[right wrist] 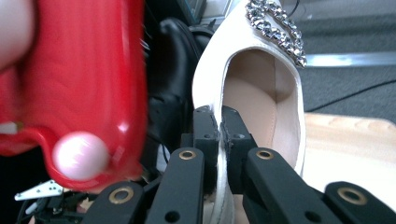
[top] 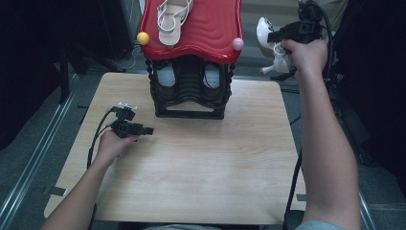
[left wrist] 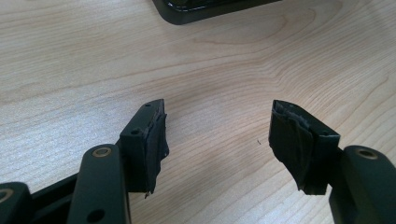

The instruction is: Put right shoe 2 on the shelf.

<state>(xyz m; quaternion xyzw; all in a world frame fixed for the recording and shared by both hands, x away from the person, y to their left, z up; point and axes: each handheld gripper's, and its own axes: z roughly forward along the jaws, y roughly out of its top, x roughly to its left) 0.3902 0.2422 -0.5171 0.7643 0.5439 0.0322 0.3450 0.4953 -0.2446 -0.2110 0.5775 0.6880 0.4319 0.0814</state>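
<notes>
Right gripper (right wrist: pixel 219 135) fingers pinch white shoe (right wrist: pixel 261 93); sandal (top: pixel 173 19) atop rack (top: pixel 210 28).

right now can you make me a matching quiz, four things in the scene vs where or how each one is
Things:
1. left claw
2. right claw
3. white sandal
4. pink ball

States:
A. lying on the red shelf top
B. open, above bare wooden table
C. on the red top's right front corner
D. shut on the white heeled shoe's side wall

Pairs: 1-B, 2-D, 3-A, 4-C
</notes>
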